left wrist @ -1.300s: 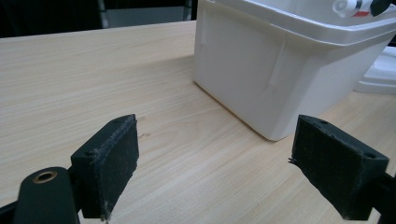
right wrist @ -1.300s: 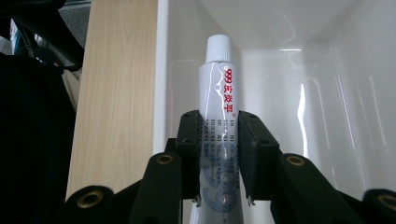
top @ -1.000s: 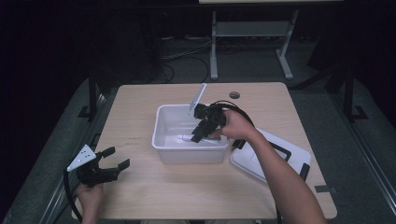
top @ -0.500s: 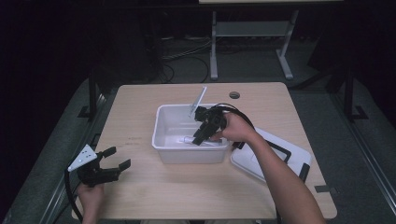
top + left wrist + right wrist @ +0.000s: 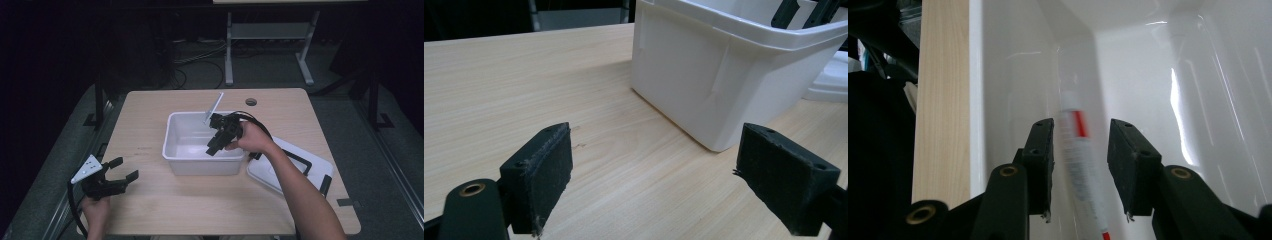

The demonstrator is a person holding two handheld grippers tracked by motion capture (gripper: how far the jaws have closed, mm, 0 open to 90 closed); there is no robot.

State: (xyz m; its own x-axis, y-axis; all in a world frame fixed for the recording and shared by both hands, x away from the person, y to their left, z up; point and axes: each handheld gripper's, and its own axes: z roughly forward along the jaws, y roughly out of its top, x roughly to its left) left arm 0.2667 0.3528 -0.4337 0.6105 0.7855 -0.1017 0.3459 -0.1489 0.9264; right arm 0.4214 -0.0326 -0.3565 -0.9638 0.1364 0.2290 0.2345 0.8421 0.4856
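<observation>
A white plastic bin [image 5: 170, 145] stands mid-table. My right gripper [image 5: 212, 147] reaches down into it from the right. In the right gripper view its jaws [image 5: 1082, 130] have just been opening. A blurred white tube with a red band [image 5: 1075, 145] lies between the pads with a gap on each side, against the bin's inner wall [image 5: 1013, 75]. My left gripper [image 5: 125, 169] rests at the table's near left corner, open and empty. In the left gripper view its jaws [image 5: 656, 132] point at the bin's outer wall [image 5: 684, 75].
The bin's white lid [image 5: 295, 167] with black handles lies flat on the table to the right of the bin, under the right forearm. A cable hole [image 5: 251, 101] sits near the far edge. Bare wood [image 5: 150, 115] surrounds the bin.
The right gripper has dipped slightly lower and nearer inside the bin. The left gripper has stayed where it was.
</observation>
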